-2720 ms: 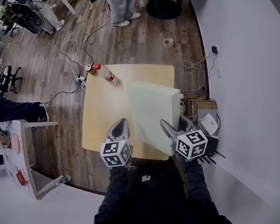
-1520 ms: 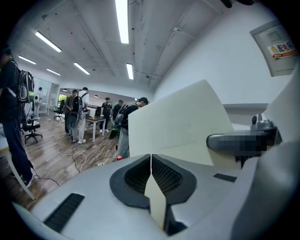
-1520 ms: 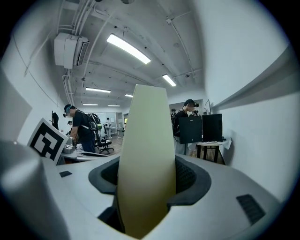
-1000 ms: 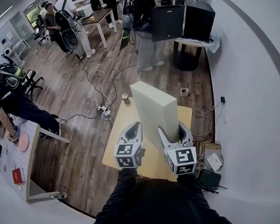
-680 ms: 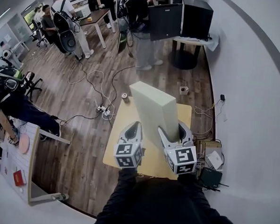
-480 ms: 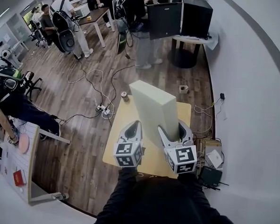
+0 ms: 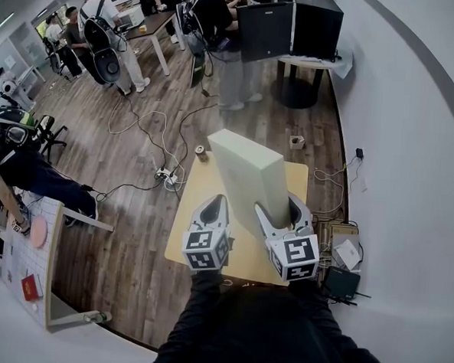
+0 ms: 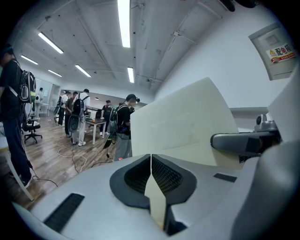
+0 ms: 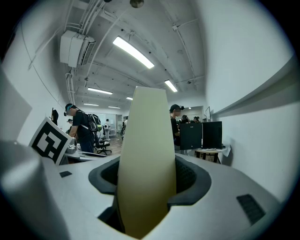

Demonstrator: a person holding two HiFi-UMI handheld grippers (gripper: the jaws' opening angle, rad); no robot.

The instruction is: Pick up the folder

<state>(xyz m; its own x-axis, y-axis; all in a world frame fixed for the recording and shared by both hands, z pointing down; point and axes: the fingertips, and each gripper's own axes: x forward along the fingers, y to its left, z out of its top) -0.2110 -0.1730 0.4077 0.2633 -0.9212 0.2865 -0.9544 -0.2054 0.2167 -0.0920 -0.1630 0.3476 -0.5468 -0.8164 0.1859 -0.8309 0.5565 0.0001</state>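
The folder point(image 7: 246, 182) is a thick, pale cream slab. It stands on edge above the light wooden table point(image 7: 184, 232), tilted away from me. My right gripper point(image 7: 280, 212) is shut on its near edge, and in the right gripper view the folder point(image 9: 147, 154) fills the gap between the black pads. My left gripper point(image 7: 216, 208) hangs just left of the folder, shut and holding nothing. In the left gripper view its pads point(image 8: 164, 174) meet, with the folder's broad face point(image 8: 187, 126) ahead on the right and the right gripper's finger point(image 8: 243, 140) beside it.
A small can point(image 7: 200, 150) stands at the table's far left corner. A power strip point(image 7: 166, 177) and cables lie on the wood floor to the left. Boxes point(image 7: 338, 253) sit by the wall on the right. People and desks fill the back of the room.
Since the earliest frame the folder has come up from lying slanted over the table to standing on edge in the right gripper. Over the last second neither gripper has moved.
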